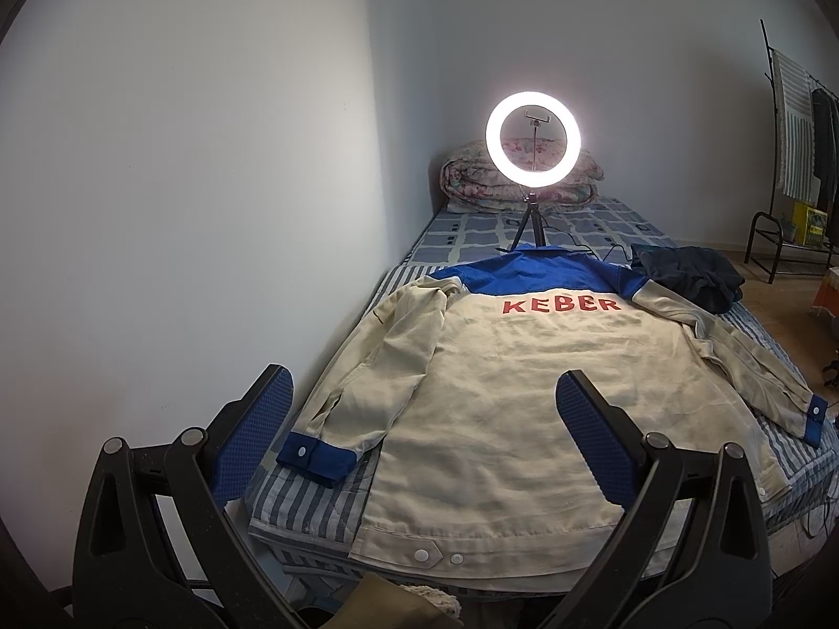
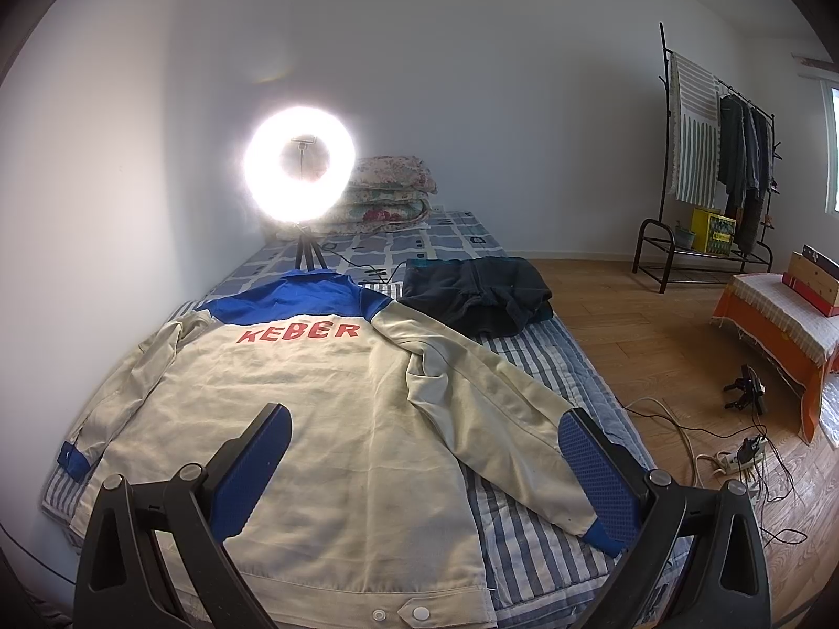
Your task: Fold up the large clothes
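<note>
Lying flat beneath both gaping tongs (image 1: 422, 437) (image 2: 425, 464): jacket (image 1: 503, 398).

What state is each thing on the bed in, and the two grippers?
Jacket: spread flat, back up, both sleeves out, unfolded.
Ring light: on, standing upright beyond the collar.
Dark garment: crumpled, beside the jacket's right shoulder.
Quilt: folded, stacked at the far end.
Left gripper: open, empty, above the jacket.
Right gripper: open, empty, above the jacket.
</note>
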